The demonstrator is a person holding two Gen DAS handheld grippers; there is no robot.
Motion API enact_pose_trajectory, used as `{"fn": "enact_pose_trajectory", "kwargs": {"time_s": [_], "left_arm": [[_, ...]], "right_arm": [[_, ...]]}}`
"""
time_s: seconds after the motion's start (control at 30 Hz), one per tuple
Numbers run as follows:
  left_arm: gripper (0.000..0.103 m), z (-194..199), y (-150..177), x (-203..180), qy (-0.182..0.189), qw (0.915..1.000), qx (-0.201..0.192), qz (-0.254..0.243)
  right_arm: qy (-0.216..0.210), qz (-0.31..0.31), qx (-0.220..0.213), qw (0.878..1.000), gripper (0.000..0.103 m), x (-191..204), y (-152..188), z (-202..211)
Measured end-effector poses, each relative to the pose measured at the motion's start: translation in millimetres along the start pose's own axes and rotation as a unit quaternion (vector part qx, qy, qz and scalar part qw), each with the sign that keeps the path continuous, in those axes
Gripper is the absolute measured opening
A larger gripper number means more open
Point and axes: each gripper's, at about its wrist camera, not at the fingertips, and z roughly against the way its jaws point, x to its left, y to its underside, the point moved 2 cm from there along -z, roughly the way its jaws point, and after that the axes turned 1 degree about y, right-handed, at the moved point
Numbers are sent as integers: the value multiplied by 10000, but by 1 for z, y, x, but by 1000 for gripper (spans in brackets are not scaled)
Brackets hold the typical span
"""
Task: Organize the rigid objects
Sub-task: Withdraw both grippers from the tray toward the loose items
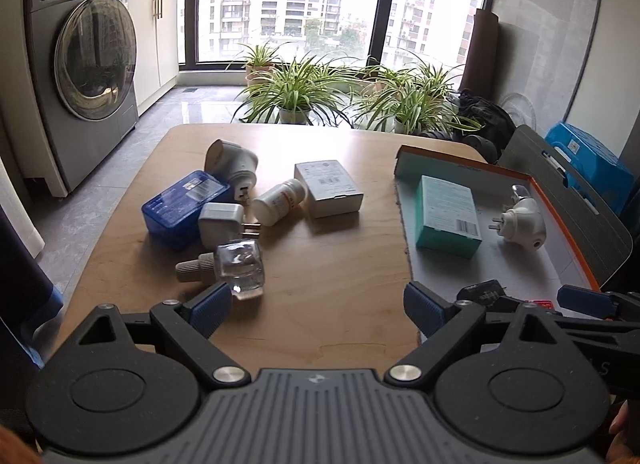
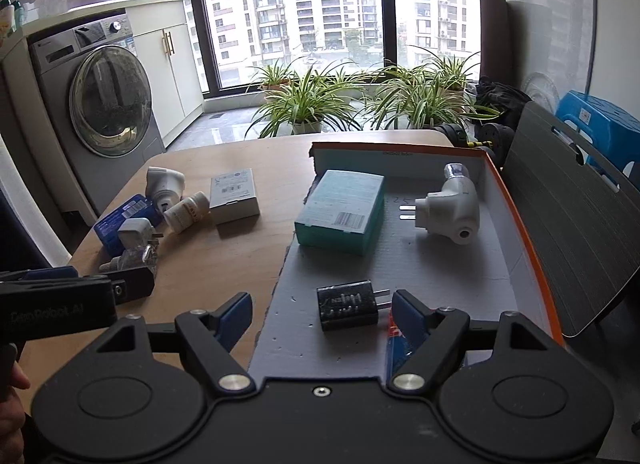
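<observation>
Both grippers wide, empty: left gripper (image 1: 318, 304) low centre over the counter (image 1: 320, 264), clear bottle (image 1: 240, 270) by its left finger; right gripper (image 2: 322, 314) over the tray (image 2: 440, 264), black charger (image 2: 348, 304) between its fingers, untouched. Teal box (image 2: 340, 212) and white plug (image 2: 452, 210) lie in the tray.

Black charger (image 2: 347, 305) flat in tray (image 2: 440, 264), perhaps prongs rightward

Matt wooden table (image 1: 328, 264), seemingly smooth

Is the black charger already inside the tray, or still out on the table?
Inside. The black charger lies flat on the tray floor, near its front edge.
</observation>
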Motion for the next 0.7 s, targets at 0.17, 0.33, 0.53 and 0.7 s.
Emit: {"fn": "enact_pose_trajectory", "kwargs": {"time_s": [0.17, 0.33, 0.53, 0.7], "left_arm": [[96, 1, 6, 24, -171, 9997, 39, 147], [96, 0, 11, 47, -334, 9988, 106, 336], [96, -3, 11, 69, -503, 9974, 136, 497], [96, -9, 11, 81, -570, 9964, 171, 604]], "right_arm": [[-119, 170, 44, 9998, 91, 16, -1, -5], [-213, 301, 76, 9993, 91, 30, 0, -7], [-268, 414, 110, 9987, 91, 39, 0, -12], [-288, 448, 145, 9985, 91, 43, 1, -15]]}}
